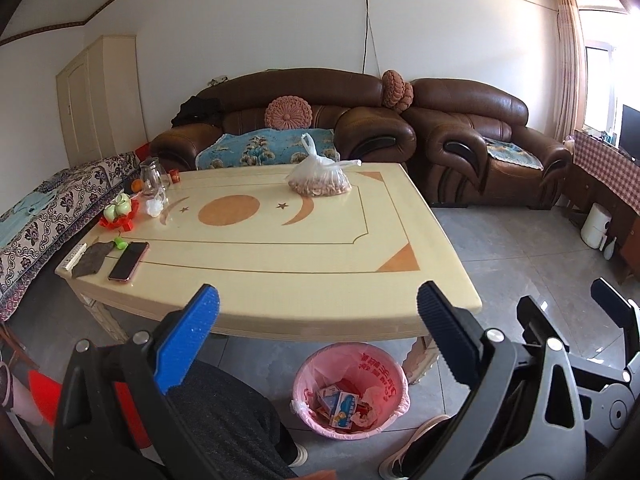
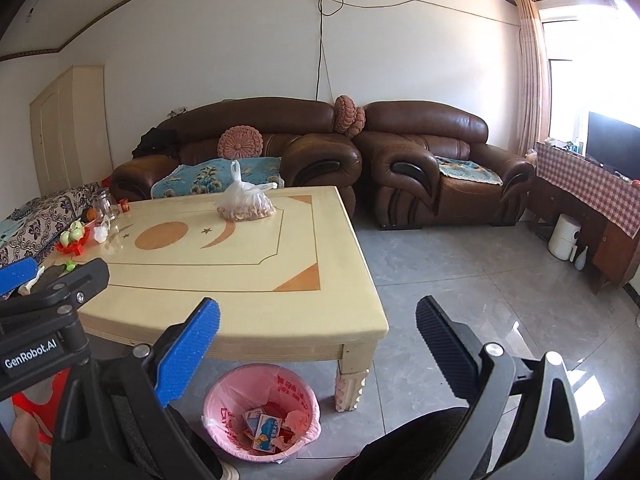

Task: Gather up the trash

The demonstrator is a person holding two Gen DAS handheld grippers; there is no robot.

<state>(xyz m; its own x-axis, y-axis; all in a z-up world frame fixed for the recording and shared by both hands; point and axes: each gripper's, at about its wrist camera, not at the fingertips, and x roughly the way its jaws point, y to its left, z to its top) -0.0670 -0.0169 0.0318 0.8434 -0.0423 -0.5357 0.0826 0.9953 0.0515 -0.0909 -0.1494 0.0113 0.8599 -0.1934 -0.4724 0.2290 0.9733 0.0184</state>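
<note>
Both claws stood wide and empty. Left gripper [image 1: 318, 308] had nothing between its blue and black pads; same for the right gripper [image 2: 318, 320]. Both pointed across the near edge of the coffee table [image 1: 280, 280], tilted somewhat downward.

The trash bin [image 1: 351, 390], lined with a pink bag, sat on the floor under the near edge, beside the table's near right leg. It already held small printed boxes [image 1: 340, 404] and a crumpled pink scrap. It lay below and slightly ahead of both claws, roughly between them, so neither hand looked clearly nearer.

My read on candidates left on the table: a white crumpled wad [image 1: 154, 206] near the far left corner, beside the glass jar [image 1: 152, 176], and possibly the small green bit [image 1: 120, 244] by the left edge next to the phone [image 1: 128, 261]. Both sat on the left side, up and left of the claws, so the left gripper had the shorter reach. The wad had no clear long axis; any approach angle should have worked.

The tied bag of nuts [image 1: 320, 184] near the far edge looked like food, not trash, though that is a judgement.

Hard to tell: what the wad actually was (tissue or plastic) and what the green piece was. The dark flat item [image 1: 92, 258] at the near left corner was unclear. The right view cut off the left edge behind the other gripper's body.
</note>
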